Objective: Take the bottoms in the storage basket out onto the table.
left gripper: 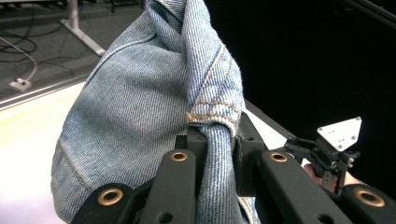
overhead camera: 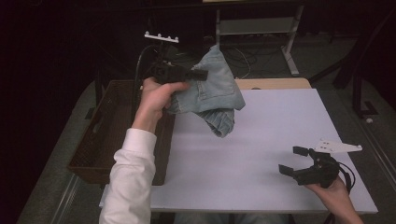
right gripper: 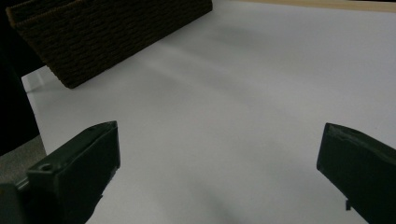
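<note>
A bundle of pale blue denim jeans (overhead camera: 212, 88) hangs in the air over the white table's (overhead camera: 261, 140) far left part, next to the basket. My left gripper (overhead camera: 198, 73) is shut on a fold of the jeans (left gripper: 140, 116); the cloth is pinched between its black jaws and drapes down from them. The lowest fold hangs just above the tabletop. My right gripper (overhead camera: 294, 161) rests low near the table's front right corner, open, with bare white table (right gripper: 224, 116) between its jaws. It also appears far off in the left gripper view as the right gripper (left gripper: 334, 149).
A dark brown woven basket (overhead camera: 100, 135) stands along the table's left edge, its corner (right gripper: 93, 32) in the right gripper view. A wooden board (overhead camera: 273, 83) lies at the far edge. Metal table legs (overhead camera: 289, 42) and cables lie on the floor beyond.
</note>
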A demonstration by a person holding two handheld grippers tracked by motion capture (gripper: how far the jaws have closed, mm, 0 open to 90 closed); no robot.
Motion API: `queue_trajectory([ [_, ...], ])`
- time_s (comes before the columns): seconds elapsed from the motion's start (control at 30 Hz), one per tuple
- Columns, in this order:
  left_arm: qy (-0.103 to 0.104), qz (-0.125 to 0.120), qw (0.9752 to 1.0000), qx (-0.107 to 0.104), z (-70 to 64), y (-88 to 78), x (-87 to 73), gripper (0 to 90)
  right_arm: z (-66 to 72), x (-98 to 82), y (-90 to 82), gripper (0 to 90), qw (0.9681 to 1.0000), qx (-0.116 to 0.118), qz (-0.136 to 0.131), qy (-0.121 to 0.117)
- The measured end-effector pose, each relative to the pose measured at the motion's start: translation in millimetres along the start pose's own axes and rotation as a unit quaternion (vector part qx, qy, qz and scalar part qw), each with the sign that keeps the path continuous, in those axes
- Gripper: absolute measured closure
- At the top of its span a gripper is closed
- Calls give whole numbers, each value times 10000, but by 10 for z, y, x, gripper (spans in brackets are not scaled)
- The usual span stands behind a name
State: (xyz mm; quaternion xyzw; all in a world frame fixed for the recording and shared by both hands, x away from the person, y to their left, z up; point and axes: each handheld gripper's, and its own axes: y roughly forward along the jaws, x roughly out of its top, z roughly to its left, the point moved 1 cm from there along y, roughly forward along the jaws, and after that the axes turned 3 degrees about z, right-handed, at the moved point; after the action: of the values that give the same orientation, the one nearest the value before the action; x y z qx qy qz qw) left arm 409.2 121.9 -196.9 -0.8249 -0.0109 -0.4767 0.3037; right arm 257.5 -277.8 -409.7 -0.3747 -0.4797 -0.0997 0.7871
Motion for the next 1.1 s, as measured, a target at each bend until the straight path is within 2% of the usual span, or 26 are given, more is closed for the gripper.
queue_trajectory([
  [0.53, -97, 143, 9992, -359, 13, 392, -117, 799, -2, -2, -3, 0, 10000, 11, 0, 3],
  [1.1, -252, 356, 9961, -764, 4, 877, -287, 799, 0, -3, -7, 0, 10000, 17, 1, 6],
])
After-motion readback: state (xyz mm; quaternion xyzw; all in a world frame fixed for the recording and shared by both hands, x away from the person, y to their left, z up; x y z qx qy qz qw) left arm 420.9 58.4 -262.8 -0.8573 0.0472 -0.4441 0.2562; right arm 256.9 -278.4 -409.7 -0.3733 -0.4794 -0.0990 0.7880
